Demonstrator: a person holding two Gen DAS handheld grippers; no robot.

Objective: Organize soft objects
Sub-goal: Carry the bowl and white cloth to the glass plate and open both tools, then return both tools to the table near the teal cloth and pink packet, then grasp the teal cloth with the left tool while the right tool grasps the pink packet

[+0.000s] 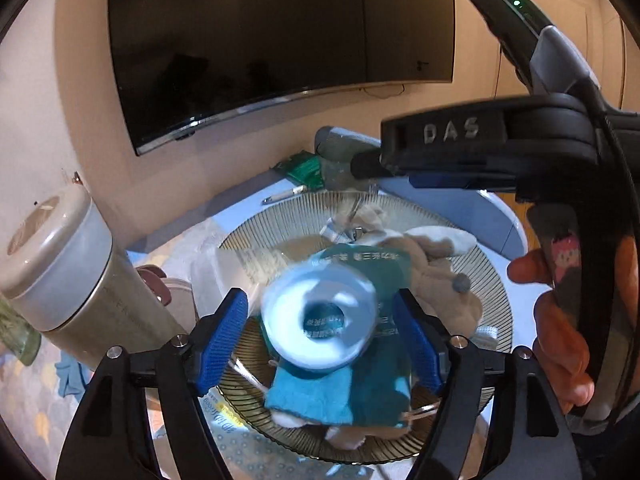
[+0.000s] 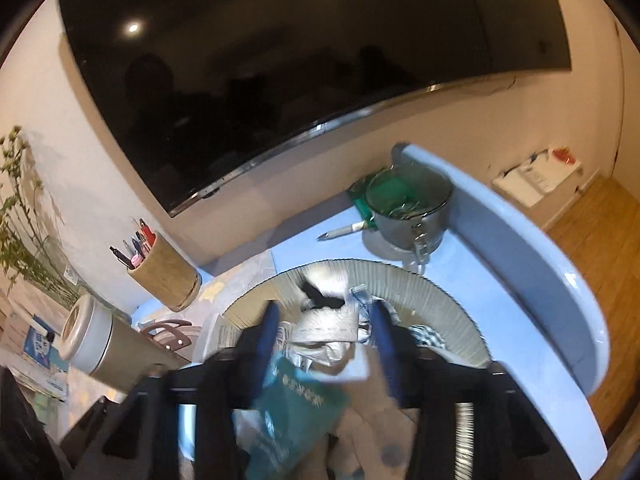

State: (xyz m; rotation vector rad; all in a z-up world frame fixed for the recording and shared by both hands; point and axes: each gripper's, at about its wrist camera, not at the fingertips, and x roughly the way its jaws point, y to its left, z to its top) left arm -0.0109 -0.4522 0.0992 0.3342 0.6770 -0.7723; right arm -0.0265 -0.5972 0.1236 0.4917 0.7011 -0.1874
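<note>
Left gripper [image 1: 320,330]: blue ribbed pads [image 1: 224,330] spread wide, a white ring-shaped roll of tape [image 1: 318,320] sitting in the gap between them, blurred; cannot tell whether either pad touches it.

Directly under the roll: a teal fabric-and-paper packet with white print [image 1: 352,384] lying on a beige plush toy [image 1: 436,276]. Both rest inside a round ribbed glass plate [image 1: 496,300] on the pale blue table [image 1: 496,216]. A white drawstring trails from the teal piece toward the plate's near rim.

Right gripper [image 2: 326,346]: blue fingers parted, grey-white crumpled soft material [image 2: 328,330] bunched between them. The frame is motion-blurred, so whether they actually pinch it cannot be told. The teal packet [image 2: 296,408] appears below and near this gripper, over the plate [image 2: 440,300].

From the left wrist view, the right gripper's black body marked "DAS" [image 1: 452,132] hangs over the plate's far side, the person's right hand [image 1: 560,328] on its handle.

Mid-distance, left: beige cylindrical canister with grey lid [image 1: 76,272]; cork-coloured pen cup [image 2: 164,276] beyond it.

Farther: a glass mug [image 2: 408,208], a green packet [image 2: 360,196] beside it, and a silver pen [image 2: 346,230] lying on the table.

Back wall: large dark television screen [image 1: 280,40].
</note>
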